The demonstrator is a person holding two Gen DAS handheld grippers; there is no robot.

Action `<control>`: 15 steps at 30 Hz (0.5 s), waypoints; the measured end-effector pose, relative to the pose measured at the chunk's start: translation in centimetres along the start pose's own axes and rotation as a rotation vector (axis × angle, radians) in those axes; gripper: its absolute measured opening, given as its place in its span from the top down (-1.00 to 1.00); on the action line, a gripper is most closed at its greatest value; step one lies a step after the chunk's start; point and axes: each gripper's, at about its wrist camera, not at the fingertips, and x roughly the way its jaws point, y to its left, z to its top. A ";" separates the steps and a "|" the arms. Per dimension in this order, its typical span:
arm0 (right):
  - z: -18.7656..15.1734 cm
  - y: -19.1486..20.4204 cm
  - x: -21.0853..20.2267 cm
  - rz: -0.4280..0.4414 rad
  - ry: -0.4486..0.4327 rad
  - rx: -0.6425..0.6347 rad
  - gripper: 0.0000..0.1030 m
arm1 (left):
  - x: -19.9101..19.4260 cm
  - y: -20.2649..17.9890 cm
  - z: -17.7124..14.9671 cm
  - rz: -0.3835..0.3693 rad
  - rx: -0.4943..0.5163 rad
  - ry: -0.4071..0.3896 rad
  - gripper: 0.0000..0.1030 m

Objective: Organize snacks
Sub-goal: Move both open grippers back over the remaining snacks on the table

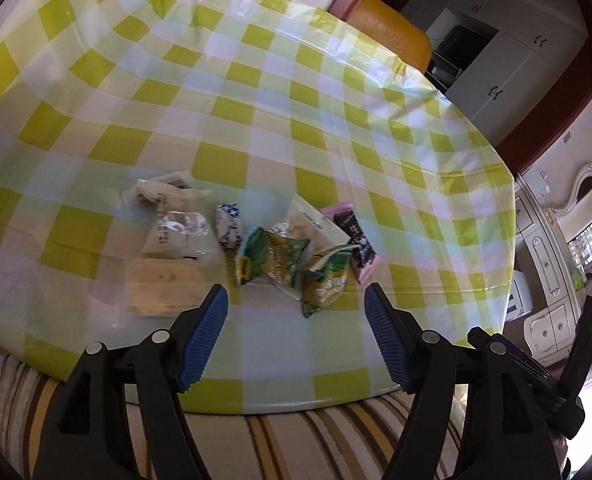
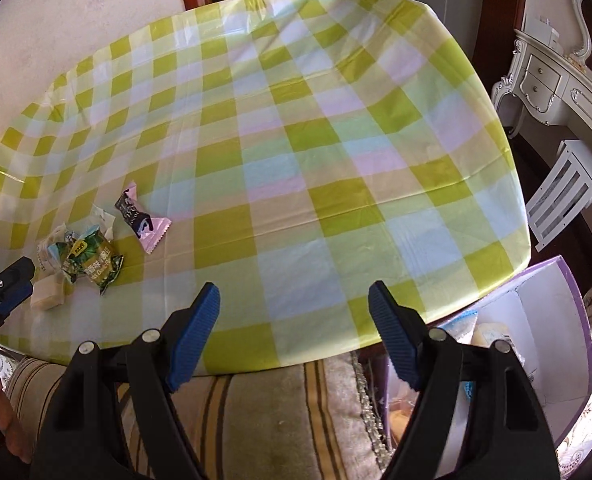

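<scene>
Left gripper (image 1: 296, 300) lower centre, jaws apart, empty, lined up on green snack packets (image 1: 273, 262) in clustered snack pile mid-worktop (image 1: 336, 80); right gripper (image 2: 293, 300) also apart, empty, parked near purple box (image 2: 552, 320) lower right, likely destination

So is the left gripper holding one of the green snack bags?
No, the left gripper is open with nothing between its blue pads, and the green snack bags lie on the checked tablecloth just ahead of it.
</scene>
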 end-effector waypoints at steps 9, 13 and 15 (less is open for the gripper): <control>0.4 7.0 2.1 0.107 0.036 -0.150 -0.49 | -0.5 5.6 0.4 0.178 0.043 0.112 -0.61; 0.1 10.5 3.3 0.141 0.066 -0.254 -0.50 | 0.7 6.3 0.7 0.241 0.113 0.163 -0.65; 0.1 11.9 4.0 0.154 0.082 -0.291 -0.50 | 1.4 6.1 0.8 0.258 0.158 0.188 -0.65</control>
